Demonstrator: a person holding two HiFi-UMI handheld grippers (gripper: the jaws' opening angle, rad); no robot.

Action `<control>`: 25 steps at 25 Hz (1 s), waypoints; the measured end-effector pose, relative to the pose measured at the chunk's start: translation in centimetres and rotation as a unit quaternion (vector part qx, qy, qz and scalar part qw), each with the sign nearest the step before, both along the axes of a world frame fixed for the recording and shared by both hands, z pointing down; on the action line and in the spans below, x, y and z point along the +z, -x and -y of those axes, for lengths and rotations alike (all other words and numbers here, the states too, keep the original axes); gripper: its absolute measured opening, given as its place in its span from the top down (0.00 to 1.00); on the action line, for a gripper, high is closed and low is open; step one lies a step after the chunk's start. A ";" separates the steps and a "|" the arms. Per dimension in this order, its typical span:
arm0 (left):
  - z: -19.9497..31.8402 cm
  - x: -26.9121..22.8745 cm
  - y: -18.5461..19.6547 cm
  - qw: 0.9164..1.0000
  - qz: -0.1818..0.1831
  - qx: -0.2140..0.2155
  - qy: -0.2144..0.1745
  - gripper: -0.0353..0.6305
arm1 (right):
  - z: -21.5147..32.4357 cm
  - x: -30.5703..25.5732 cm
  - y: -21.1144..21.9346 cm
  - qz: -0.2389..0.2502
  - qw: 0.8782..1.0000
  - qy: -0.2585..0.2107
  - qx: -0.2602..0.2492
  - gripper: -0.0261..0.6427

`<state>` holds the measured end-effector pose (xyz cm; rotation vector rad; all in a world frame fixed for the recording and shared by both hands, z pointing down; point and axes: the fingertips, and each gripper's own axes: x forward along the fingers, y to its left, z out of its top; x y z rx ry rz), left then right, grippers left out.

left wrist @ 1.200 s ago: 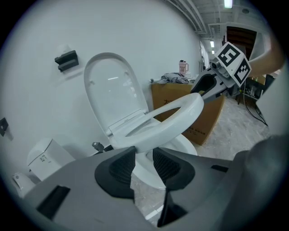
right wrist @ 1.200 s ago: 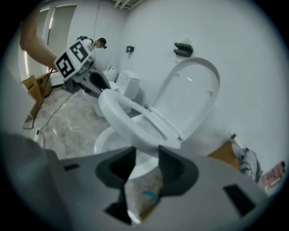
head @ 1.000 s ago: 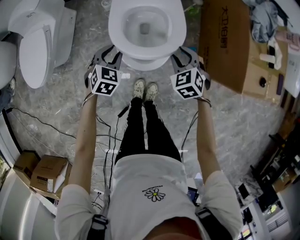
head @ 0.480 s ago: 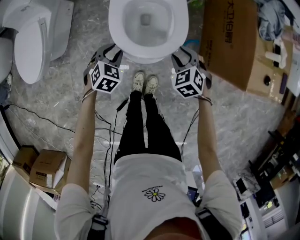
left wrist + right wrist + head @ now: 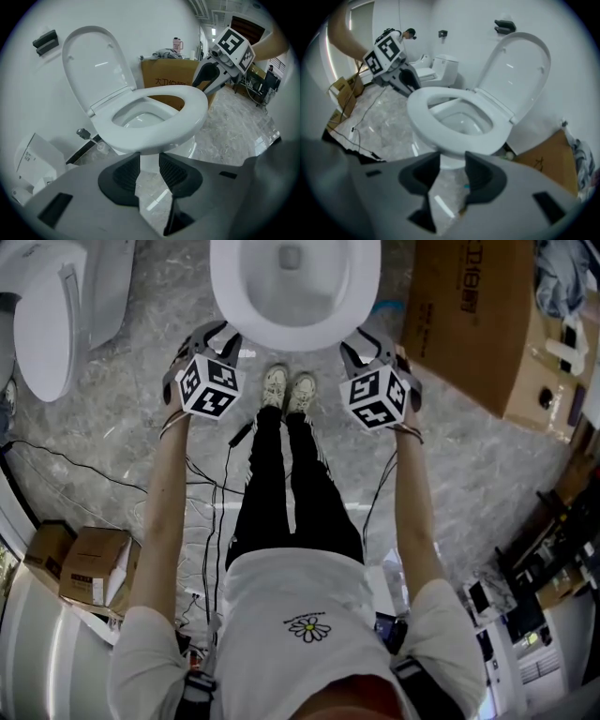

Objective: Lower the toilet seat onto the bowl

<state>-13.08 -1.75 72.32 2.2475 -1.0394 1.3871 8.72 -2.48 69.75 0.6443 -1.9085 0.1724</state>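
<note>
The person's bare arms reach forward and down, one hand-held gripper in each hand. The left hand-held gripper (image 5: 149,161) has its jaws a fair way apart, and only the floor and the toilet's foot show through the gap. The right hand-held gripper (image 5: 452,164) stands with its jaws wide and nothing between them. Both hover just short of the toilet's front rim, one at each side, touching nothing. The person's shoes (image 5: 288,390) stand between them on the marbled floor (image 5: 122,456), where loose cables (image 5: 223,493) trail back. The toilet seat (image 5: 228,296) lies flat on the bowl (image 5: 185,145). Behind it the lid (image 5: 93,61) stands upright against the white wall at the floor's far edge. A large cardboard box (image 5: 469,315) stands along the floor's right edge, beside the bowl. A second toilet (image 5: 56,315) sits towards the far left corner.
</note>
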 end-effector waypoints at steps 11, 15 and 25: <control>-1.1 4.5 0.0 0.999 0.005 0.021 0.029 0.74 | -0.9 4.5 -0.1 -0.012 1.000 0.028 -0.006 0.70; -1.4 6.3 0.1 0.999 0.008 0.019 0.045 0.74 | -1.2 6.3 -0.1 -0.023 0.999 0.043 -0.005 0.71; -1.7 10.0 0.0 0.996 0.017 0.017 0.085 0.75 | -1.5 10.1 -0.4 -0.043 0.996 0.079 -0.005 0.73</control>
